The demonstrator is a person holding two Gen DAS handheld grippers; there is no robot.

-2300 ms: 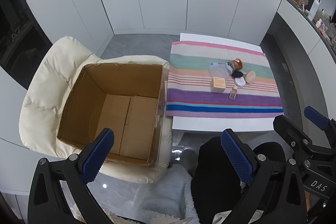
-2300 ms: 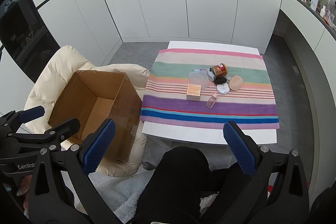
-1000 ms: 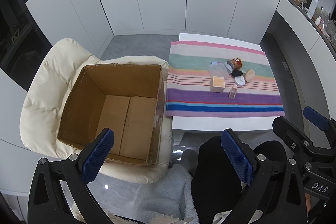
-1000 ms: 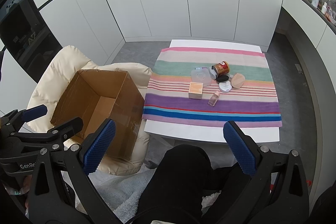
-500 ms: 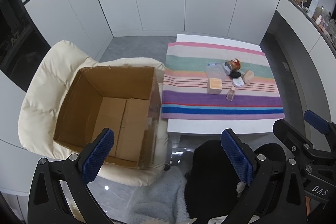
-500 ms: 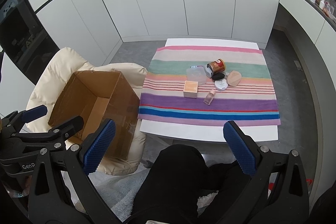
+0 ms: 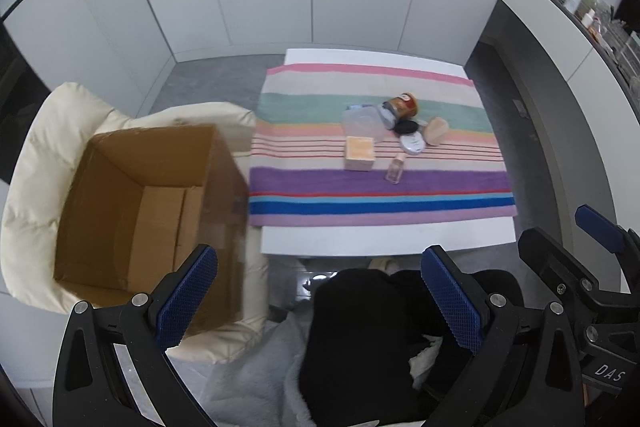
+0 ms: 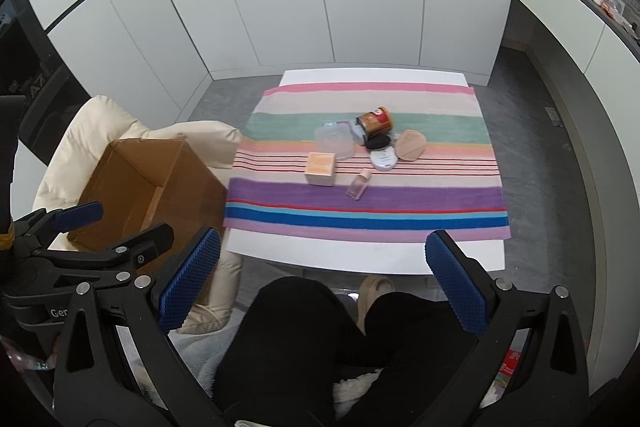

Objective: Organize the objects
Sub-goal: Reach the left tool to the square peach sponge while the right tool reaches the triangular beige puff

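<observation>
Sitting in a tight cluster past the middle of the striped cloth, the small things wait untouched: a square box, a little bottle at its 3 o'clock, a clear tub at its 12, then a tipped jar, a black disc, a white compact and a round puff. Compared with a moment ago both views have swung rightward, so the table centres and the empty cardboard box slides toward 9 o'clock; I judge an approach is starting. Left gripper and right gripper both gape wide, holding and touching nothing.
</observation>
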